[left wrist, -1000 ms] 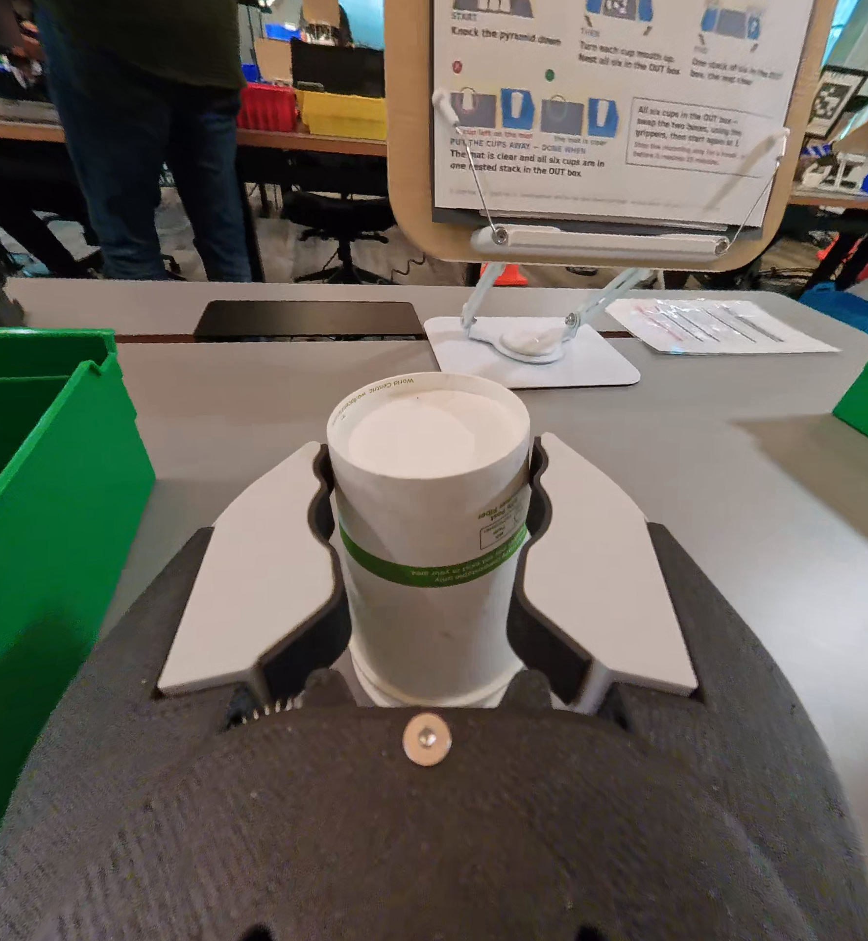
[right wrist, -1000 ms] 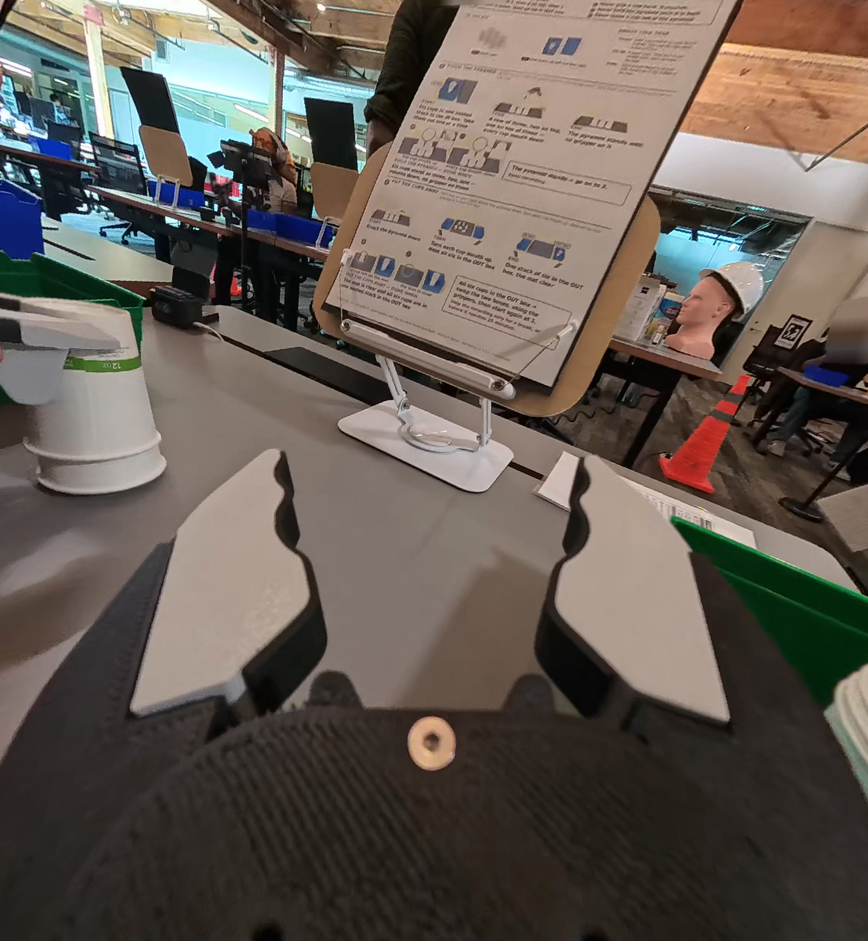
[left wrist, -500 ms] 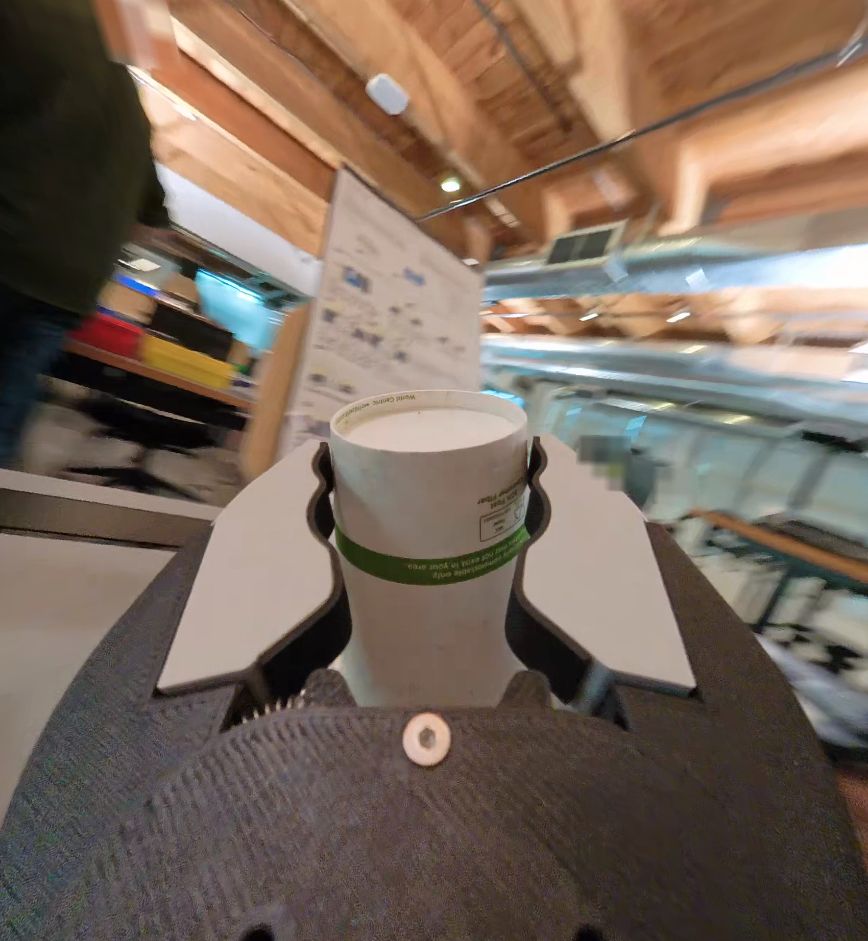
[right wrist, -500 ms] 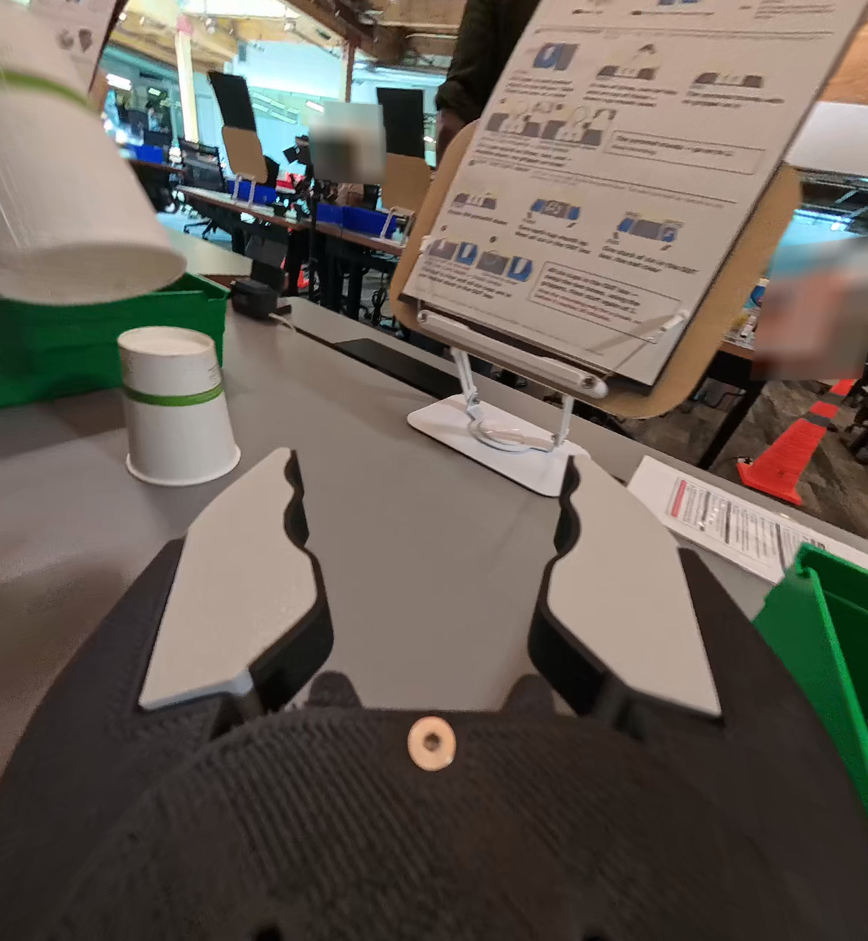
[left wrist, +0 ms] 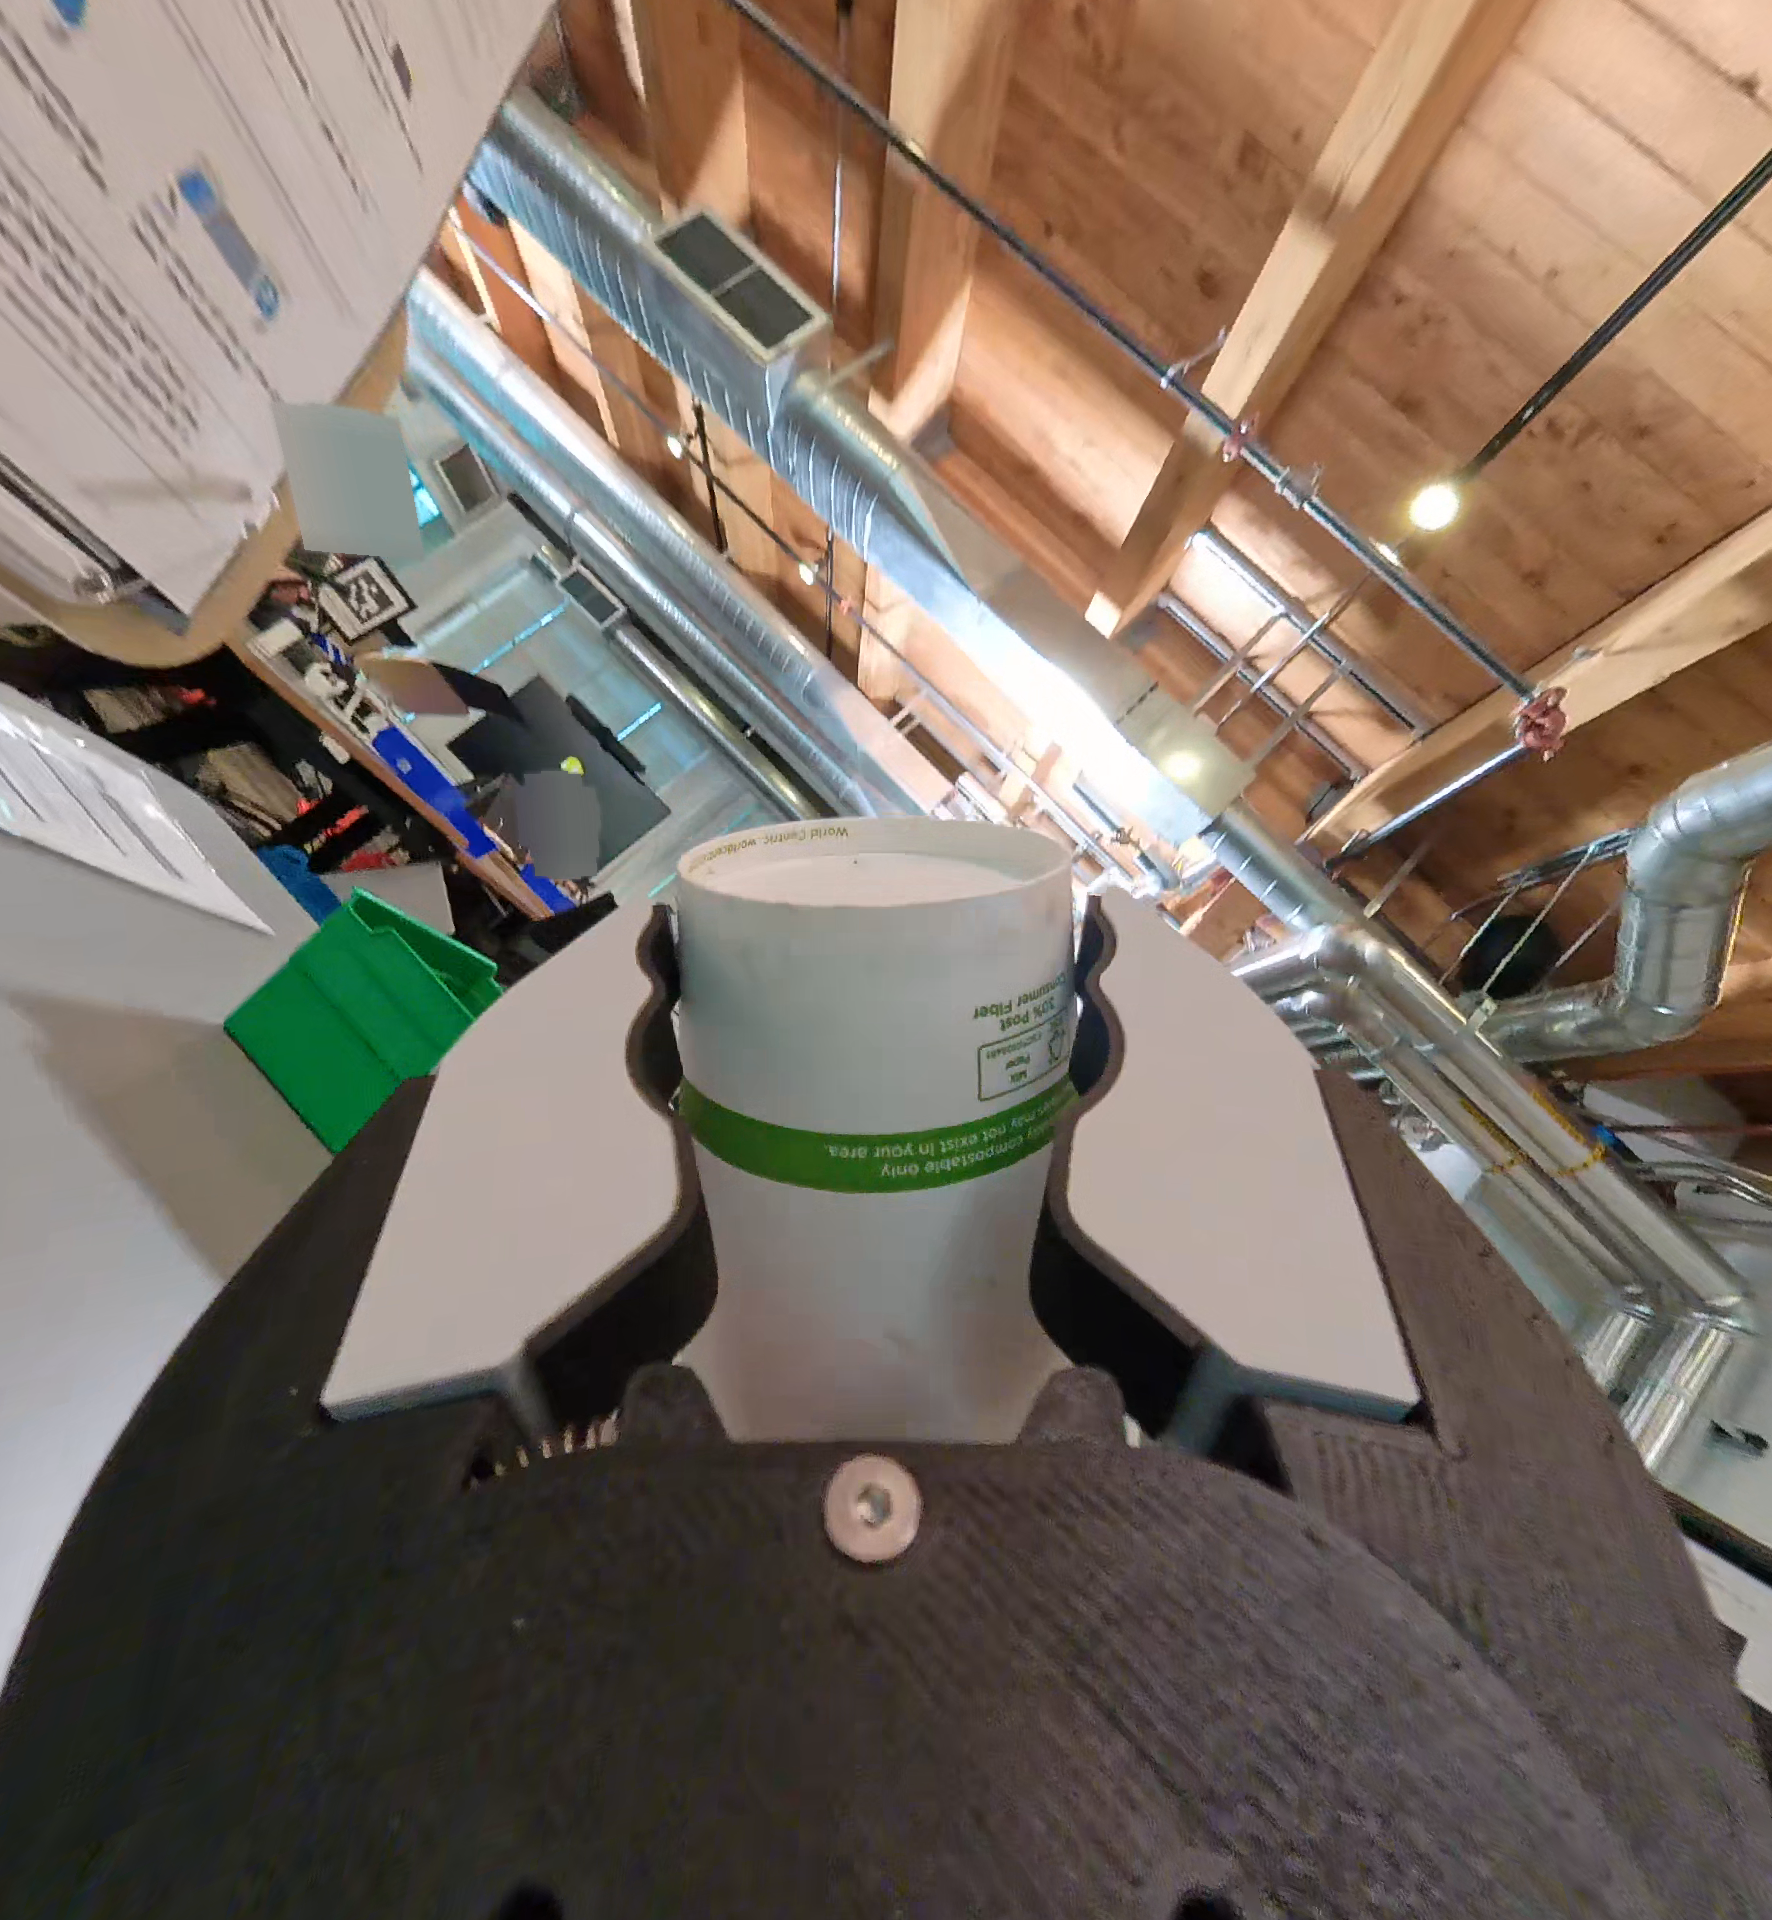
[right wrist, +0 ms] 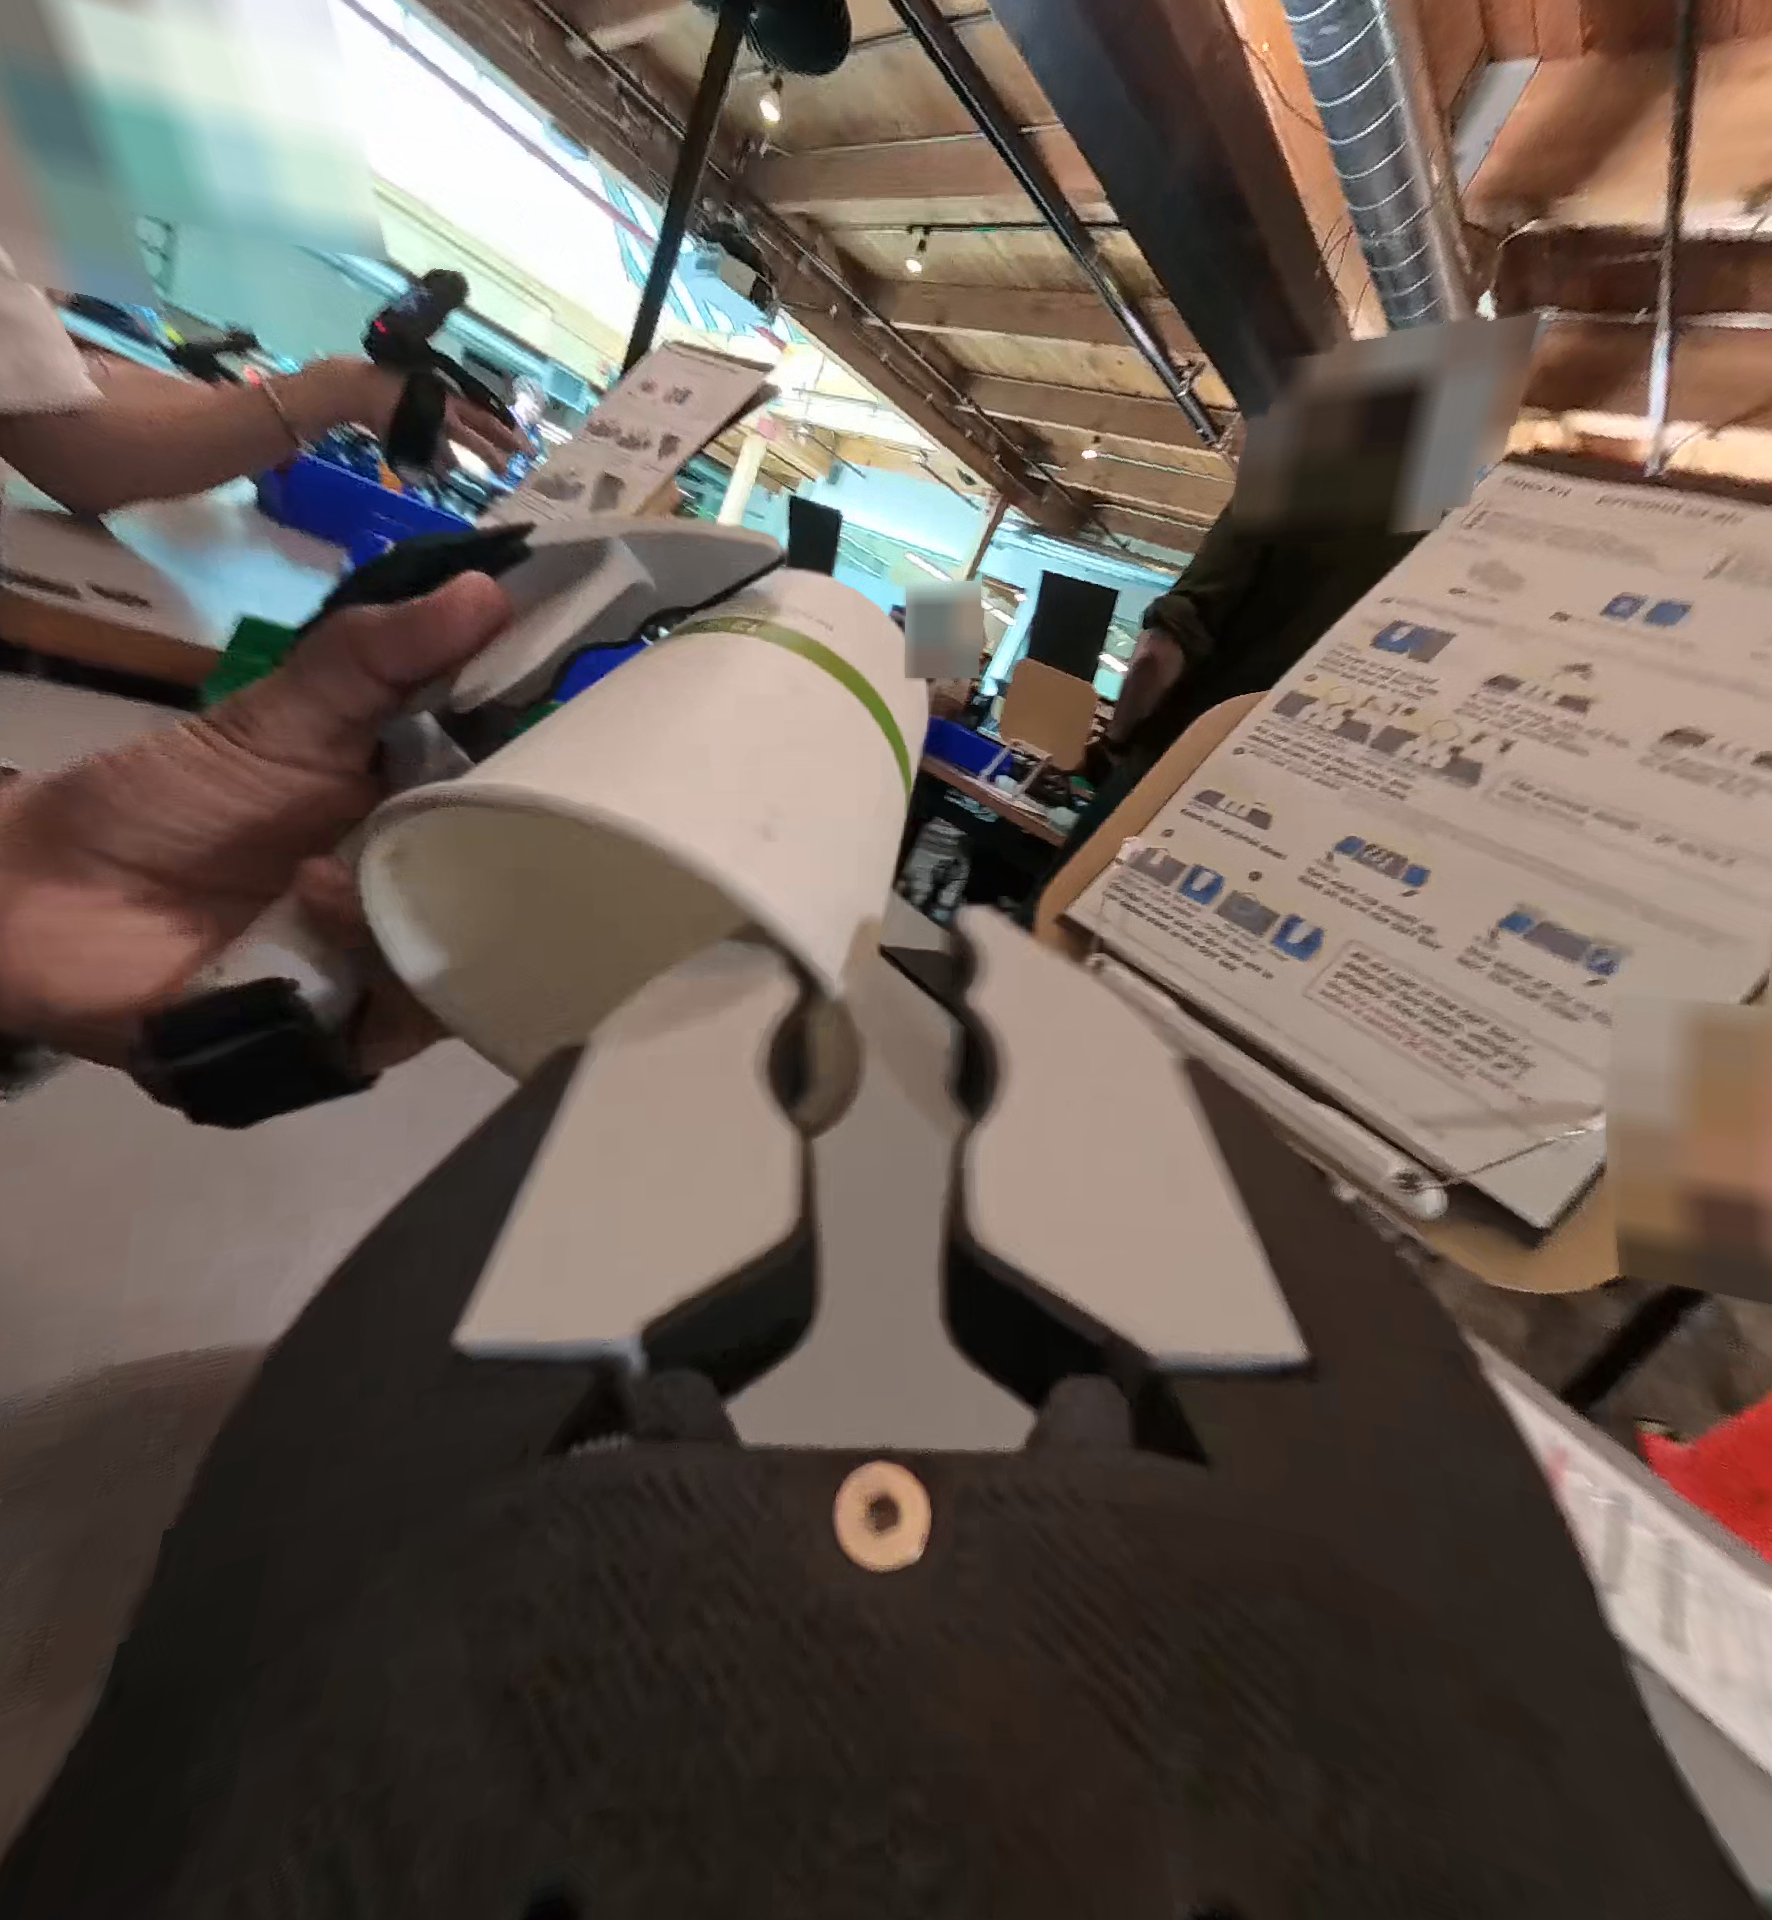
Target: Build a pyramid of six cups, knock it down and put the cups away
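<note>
Clamping a paper cup (left wrist: 866, 1049), the left gripper (left wrist: 871, 997) held it tilted in the air. The right gripper (right wrist: 877, 1023) hovered half-spread, empty, jaws straddling the cup's rim; closing there could crush it.

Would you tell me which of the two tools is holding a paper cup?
The left tool: it is clamped on the white, green-banded paper cup. The right tool grips nothing, with a bare gap between its fingers.

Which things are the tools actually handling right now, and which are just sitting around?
Handled: paper cup, gripped by left tool; right tool open near its rim.
Sitting around: green bin, instruction board, table.
</note>
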The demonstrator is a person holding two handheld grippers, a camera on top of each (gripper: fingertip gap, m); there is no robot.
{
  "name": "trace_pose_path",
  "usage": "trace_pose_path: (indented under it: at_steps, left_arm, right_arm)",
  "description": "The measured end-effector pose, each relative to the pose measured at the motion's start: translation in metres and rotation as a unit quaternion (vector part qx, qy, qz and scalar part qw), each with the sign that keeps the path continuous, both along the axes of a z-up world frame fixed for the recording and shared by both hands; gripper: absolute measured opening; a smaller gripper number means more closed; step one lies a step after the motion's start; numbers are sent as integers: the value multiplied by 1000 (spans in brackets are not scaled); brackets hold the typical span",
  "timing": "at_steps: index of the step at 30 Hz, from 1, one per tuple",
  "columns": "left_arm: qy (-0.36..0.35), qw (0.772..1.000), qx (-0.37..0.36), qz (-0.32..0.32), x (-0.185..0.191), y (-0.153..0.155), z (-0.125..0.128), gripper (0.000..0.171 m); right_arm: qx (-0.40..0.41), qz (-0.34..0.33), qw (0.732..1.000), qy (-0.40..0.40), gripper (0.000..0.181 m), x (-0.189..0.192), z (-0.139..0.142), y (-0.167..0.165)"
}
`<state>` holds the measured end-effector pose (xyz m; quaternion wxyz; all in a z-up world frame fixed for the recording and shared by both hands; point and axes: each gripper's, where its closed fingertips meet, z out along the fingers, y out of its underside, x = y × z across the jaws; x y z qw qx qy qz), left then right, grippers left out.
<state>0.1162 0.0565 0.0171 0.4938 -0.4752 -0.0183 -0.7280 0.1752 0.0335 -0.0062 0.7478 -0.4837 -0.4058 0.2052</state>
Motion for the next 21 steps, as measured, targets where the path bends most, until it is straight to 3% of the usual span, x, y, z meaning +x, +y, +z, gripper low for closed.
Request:
trace_pose_path:
  at_steps: [1, 6, 8, 13, 15, 18, 21]
  left_arm:
    - [5, 1000, -1, -6, 4, -1, -2, 75]
    - [56, 998, 1, -4, 8, 3, -19, 76]
    - [88, 996, 14, 22, 3, 8, -28, 67]
    - [205, 971, 85, 91, -8, 12, -35, 65]
    - [316, 930, 134, 134, -2, 14, -46, 71]
    - [495, 819, 212, 198, 10, 18, -76, 87]
    - [581, 734, 278, 213, 31, 13, -99, 92]
  right_arm:
    - [19, -11, 1000, -6, 5, 3, 2, 0]
    - [17, -43, 998, -46, 4, 15, 1, 10]
    - [0, -75, 996, -39, 1, 27, 3, 21]
    - [-136, -132, 981, -50, 1, 63, -14, 54]
    - [-222, -139, 963, -70, 1, 73, -31, 63]
    - [-331, -126, 930, -101, 1, 82, -53, 63]
    - [-403, -113, 899, -125, 1, 84, -68, 56]
